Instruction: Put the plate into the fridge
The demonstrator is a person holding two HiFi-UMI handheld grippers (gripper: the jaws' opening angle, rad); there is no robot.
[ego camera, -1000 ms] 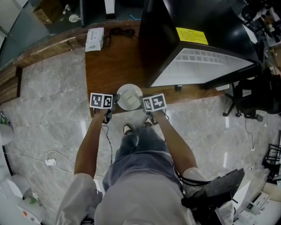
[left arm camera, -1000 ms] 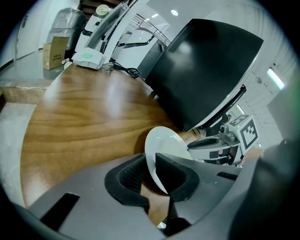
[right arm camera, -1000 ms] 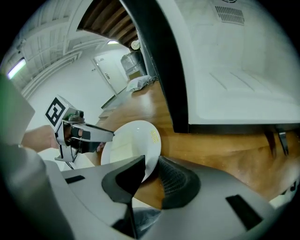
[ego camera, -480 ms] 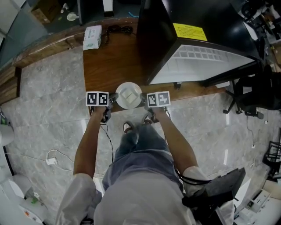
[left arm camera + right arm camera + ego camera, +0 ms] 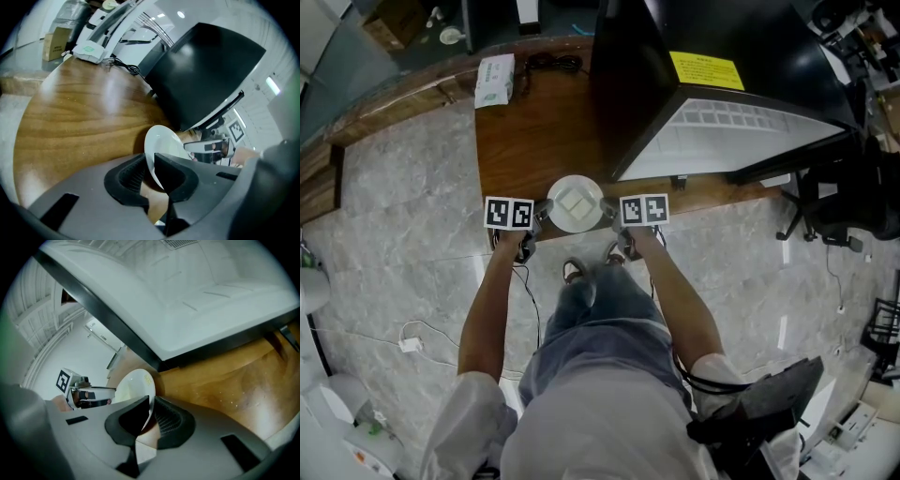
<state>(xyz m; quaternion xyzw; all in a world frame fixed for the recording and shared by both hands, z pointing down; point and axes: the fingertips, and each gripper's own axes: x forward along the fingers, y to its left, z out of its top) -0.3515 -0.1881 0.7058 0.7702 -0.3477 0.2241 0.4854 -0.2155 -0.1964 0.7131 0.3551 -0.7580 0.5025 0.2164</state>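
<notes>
Head view: even, moderately bright light from overhead, sharp throughout, with mild bending at the borders. Short pale glare streaks lie on the marble floor (image 5: 478, 274), behind and to the left of the right gripper (image 5: 609, 217). The plate (image 5: 575, 203) at that gripper's tips is close to clipped white. On the fridge (image 5: 750, 141) beyond the tips, the black shell is crushed dark and the white liner is bright. Both gripper views show heavy fisheye curvature, a black circular vignette and green fringing at the rim. In the right gripper view the tool's own body is soft and out of focus. In the left gripper view a broad sheen crosses the wooden table (image 5: 93, 93).
</notes>
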